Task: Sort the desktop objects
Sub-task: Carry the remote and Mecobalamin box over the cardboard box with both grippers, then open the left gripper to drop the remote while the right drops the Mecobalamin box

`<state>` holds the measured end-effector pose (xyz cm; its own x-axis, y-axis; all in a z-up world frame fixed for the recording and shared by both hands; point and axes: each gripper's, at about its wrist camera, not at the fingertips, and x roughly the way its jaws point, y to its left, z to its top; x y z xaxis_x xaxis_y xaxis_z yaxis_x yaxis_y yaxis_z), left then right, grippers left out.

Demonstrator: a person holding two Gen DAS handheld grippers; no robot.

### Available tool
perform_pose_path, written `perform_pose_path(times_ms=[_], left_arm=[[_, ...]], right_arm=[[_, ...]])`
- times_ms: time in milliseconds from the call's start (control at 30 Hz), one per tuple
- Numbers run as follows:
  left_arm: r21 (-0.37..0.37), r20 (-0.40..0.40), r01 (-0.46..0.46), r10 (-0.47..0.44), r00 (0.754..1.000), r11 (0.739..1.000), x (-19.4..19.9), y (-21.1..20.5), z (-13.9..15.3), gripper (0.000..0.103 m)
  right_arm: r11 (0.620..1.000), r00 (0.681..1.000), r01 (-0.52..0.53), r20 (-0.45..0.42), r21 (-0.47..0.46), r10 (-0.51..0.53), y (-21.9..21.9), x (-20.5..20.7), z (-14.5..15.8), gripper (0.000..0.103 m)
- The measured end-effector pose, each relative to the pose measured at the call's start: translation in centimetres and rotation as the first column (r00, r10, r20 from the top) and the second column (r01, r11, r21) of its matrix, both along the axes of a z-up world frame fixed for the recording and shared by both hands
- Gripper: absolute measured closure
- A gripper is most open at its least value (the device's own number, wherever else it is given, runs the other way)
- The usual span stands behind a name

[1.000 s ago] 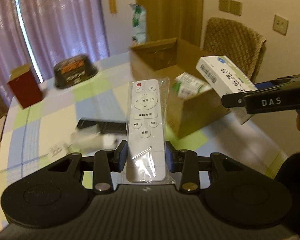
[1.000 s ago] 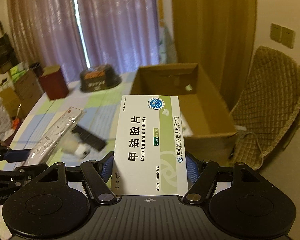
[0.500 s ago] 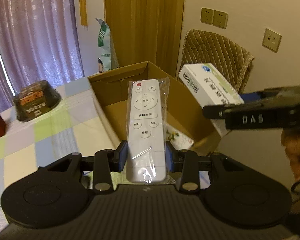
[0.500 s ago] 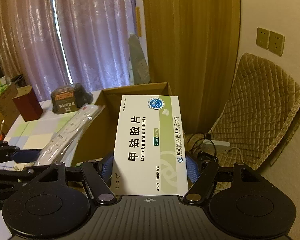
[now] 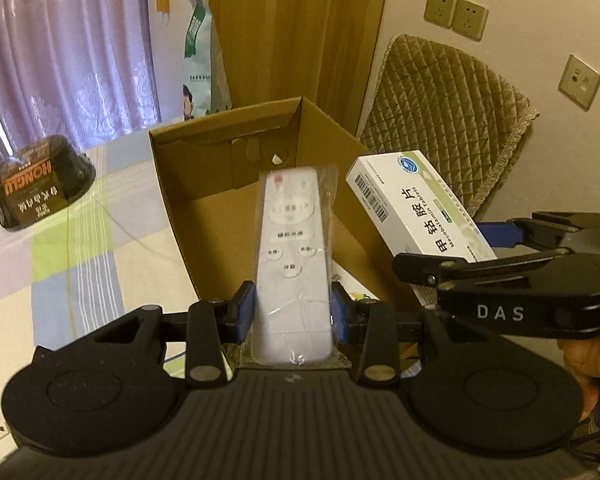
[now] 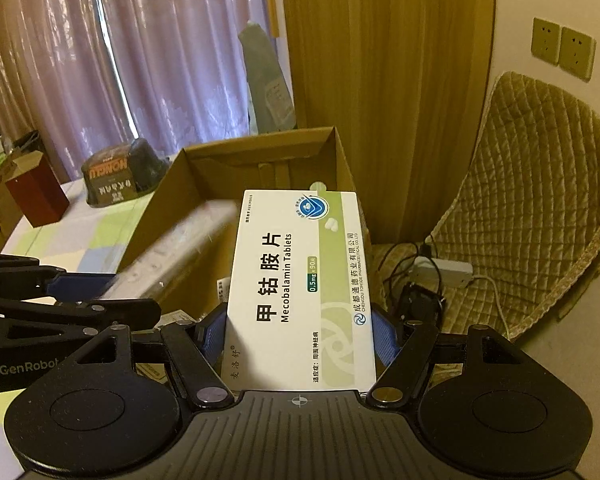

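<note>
My left gripper (image 5: 292, 312) is shut on a white remote control in a clear plastic sleeve (image 5: 292, 264), held over the open cardboard box (image 5: 204, 184). My right gripper (image 6: 300, 332) is shut on a white and green box of Mecobalamin tablets (image 6: 300, 284), also held above the cardboard box (image 6: 172, 216). In the left wrist view the tablet box (image 5: 416, 208) and the right gripper (image 5: 500, 264) hang just to the right of the remote. The remote (image 6: 172, 256) appears blurred at the left of the right wrist view. A printed packet (image 5: 352, 284) lies inside the box.
The box stands at the right end of a table with a checked cloth (image 5: 60, 248). A dark bowl-shaped container (image 5: 36, 184) and a red box (image 6: 36, 196) sit farther back. A quilted chair (image 6: 532, 216) with a power strip and cables (image 6: 440, 268) stands right of the table.
Both grippers have carried their loads from above the tabletop to right over the open cardboard box, which now looms closer. Both grips are unchanged.
</note>
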<state>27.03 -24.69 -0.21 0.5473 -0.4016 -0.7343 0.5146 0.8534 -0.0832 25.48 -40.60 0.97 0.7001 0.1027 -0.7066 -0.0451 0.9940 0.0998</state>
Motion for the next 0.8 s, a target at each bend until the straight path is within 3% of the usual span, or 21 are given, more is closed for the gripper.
perform_pose_path(times_ms=[100, 800], left_arm=[[-0.018, 0.001, -0.012, 0.012, 1.0, 1.0, 0.1, 0.5, -0.2, 0.062], [-0.051, 0.036, -0.06, 0.062, 0.997, 0.997, -0.6, 3.8, 0.9, 0.057]], right_arm=[[1.0, 1.0, -0.003, -0.01, 0.001, 0.003, 0.2, 0.3, -0.5, 0.033], [1.0, 0.999, -0.029, -0.034, 0.0, 0.029, 1.7, 2.3, -1.6, 0.033]])
